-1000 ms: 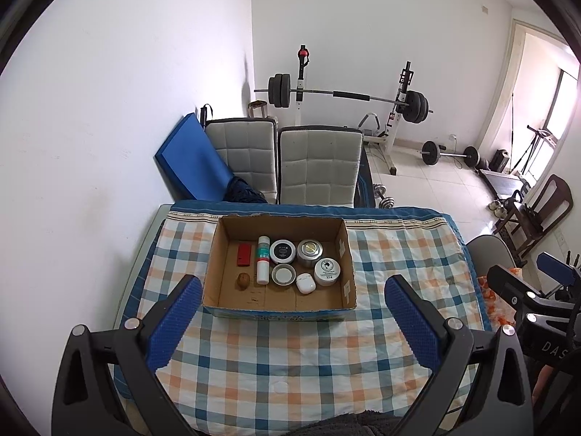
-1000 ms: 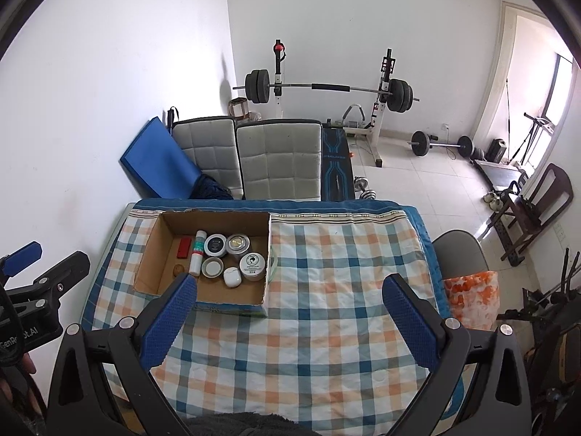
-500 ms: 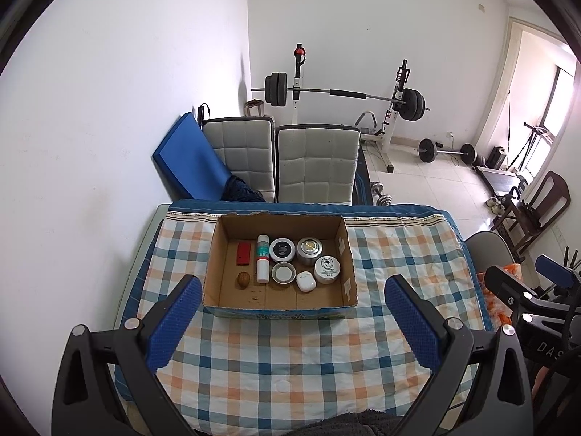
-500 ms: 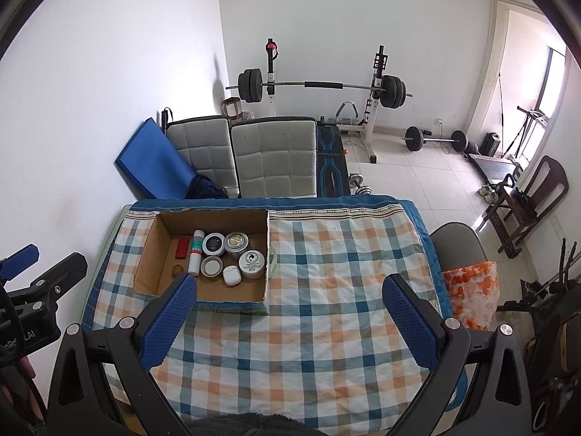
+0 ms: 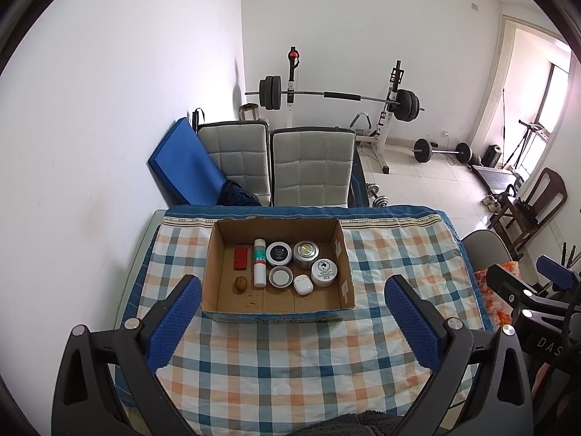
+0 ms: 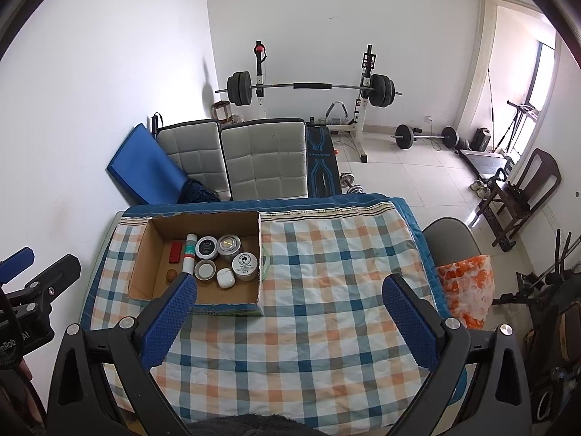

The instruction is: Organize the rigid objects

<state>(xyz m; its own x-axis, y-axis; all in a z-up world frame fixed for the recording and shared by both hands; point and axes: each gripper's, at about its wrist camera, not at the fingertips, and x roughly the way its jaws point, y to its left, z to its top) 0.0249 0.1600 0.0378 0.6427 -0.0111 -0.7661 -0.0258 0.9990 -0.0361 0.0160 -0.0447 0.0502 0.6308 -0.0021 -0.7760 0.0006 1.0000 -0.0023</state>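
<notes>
Both views look down on a worktop (image 5: 290, 370) covered with a checked cloth. A shallow cardboard box (image 5: 214, 265) sits in the middle of the left wrist view and in the left centre of the right wrist view (image 6: 141, 265).

Contents of the box, all grouped near its far wall:
- a red block (image 5: 240, 258) at the left;
- a slim white bottle (image 5: 259, 262) with a green band, lying flat just beside it;
- a black-lidded jar (image 5: 279, 253);
- a metal tin (image 5: 306, 253);
- a white-labelled jar (image 5: 324, 271) near the right wall;
- a small open-looking round pot (image 5: 280, 277);
- a white earbud-style case (image 5: 303, 285);
- a brown nut-like thing (image 5: 240, 284).

Progress, as a judgement: 8 items lie inside the box and no loose item shows on the cloth, so the gathering appears complete or nearly so. What may remain is tidying within the box.

The left claw (image 5: 290, 321) stands wide open and empty, its blue pads (image 5: 174, 321) framing the near edge of the box from above. The right claw (image 6: 288, 318) is likewise spread wide with nothing between its pads (image 6: 408, 321), over bare cloth in the lower centre of its frame, to the right of the box.

Writing: the jar lids carry round printed labels, too small to read. The box's near face has blue print, also illegible. At the lower right edge of the left wrist view the other tool shows the letters "DAS"; at the lower left edge of the right wrist view, a fragment reading "nRob" and "AI".
</notes>
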